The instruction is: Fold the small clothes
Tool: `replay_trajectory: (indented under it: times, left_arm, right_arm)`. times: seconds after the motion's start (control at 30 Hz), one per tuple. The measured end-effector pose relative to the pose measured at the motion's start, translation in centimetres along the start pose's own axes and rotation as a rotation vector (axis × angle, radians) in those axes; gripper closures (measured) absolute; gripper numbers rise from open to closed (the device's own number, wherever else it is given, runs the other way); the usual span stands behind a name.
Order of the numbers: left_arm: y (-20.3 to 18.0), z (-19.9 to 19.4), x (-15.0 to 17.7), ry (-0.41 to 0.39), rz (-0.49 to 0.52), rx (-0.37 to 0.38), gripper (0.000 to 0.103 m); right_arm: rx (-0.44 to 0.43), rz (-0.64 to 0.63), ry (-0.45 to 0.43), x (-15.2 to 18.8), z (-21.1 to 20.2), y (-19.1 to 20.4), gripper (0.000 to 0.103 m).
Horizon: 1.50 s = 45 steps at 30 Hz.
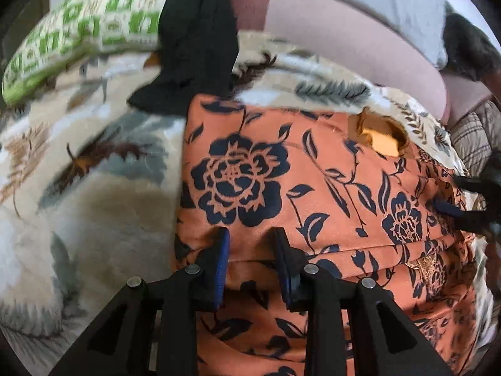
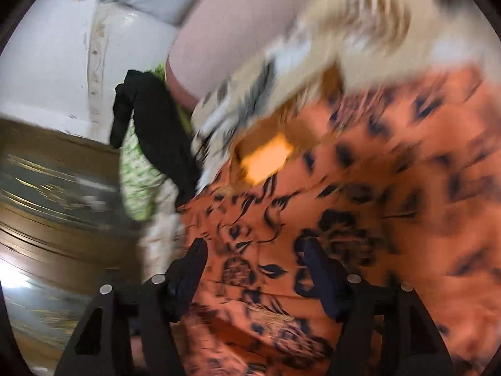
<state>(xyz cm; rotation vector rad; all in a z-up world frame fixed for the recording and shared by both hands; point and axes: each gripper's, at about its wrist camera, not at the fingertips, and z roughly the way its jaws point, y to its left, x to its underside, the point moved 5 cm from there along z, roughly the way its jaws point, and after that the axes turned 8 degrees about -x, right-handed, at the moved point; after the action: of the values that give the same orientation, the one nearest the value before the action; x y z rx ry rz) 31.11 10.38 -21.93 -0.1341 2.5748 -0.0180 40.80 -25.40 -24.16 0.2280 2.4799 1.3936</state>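
Both open grippers over orange floral garment [image 1: 313,163].

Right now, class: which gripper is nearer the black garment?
Left, judging loosely. The left gripper hovers over the orange floral cloth just below the black garment; the right gripper sits farther along the cloth.

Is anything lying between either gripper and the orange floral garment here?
Nothing visible does. The left gripper and the right gripper both sit open directly over the orange floral garment. The black garment lies beyond its far edge, out of the way.
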Motion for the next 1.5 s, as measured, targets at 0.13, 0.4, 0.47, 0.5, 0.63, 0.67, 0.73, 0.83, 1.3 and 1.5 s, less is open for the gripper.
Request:
replay_trajectory:
  times: [0.13, 0.4, 0.47, 0.5, 0.63, 0.67, 0.73, 0.83, 1.3, 1.5]
  left_arm:
    - [0.3, 0.1, -0.1, 0.010, -0.014, 0.033, 0.074]
    - [0.0, -0.1, 0.2, -0.011, 0.007, 0.011, 0.072]
    - [0.2, -0.1, 0.1, 0.000, -0.006, 0.024, 0.072]
    - [0.2, -0.1, 0.1, 0.000, -0.006, 0.025, 0.072]
    - [-0.1, 0.2, 0.2, -0.023, 0.004, 0.008, 0.068]
    - [-0.3, 0.1, 0.2, -0.028, 0.009, 0.001, 0.068]
    - [-0.4, -0.1, 0.2, -0.024, 0.019, -0.003, 0.067]
    - [0.0, -0.7, 0.1, 0.000, 0.010, 0.018, 0.065]
    - [2.2, -6.8, 2.0, -0.050, 0.016, 0.003, 0.054]
    - [7.8, -15.1, 11.1, -0.075, -0.121, 0.041, 0.043]
  right_arm:
    - [-0.009, 0.153, -0.299, -2.2, -5.2, -3.0, 0.044]
    - [-0.029, -0.064, 0.084, -0.3, 6.3, 3.7, 0.033]
    - [-0.057, 0.045, -0.073, -2.8, 4.7, 1.6, 0.044]
    - [-0.037, 0.080, -0.222, -3.9, 2.4, 1.1, 0.042]
    - [-0.064, 0.019, -0.186, -2.6, 1.4, 3.4, 0.037]
    - [-0.073, -0.028, -0.124, -1.6, 2.3, 4.3, 0.035]
    - [0.004, -0.140, 0.008, -0.1, 5.0, 4.8, 0.033]
    - [-0.005, 0.101, -0.182, -1.7, 1.7, -0.2, 0.054]
    - [0.130, -0.061, -0.253, 5.2, -9.5, 2.1, 0.032]
    - [0.226, -0.160, -0.253, 16.7, -19.9, 0.2, 0.031]
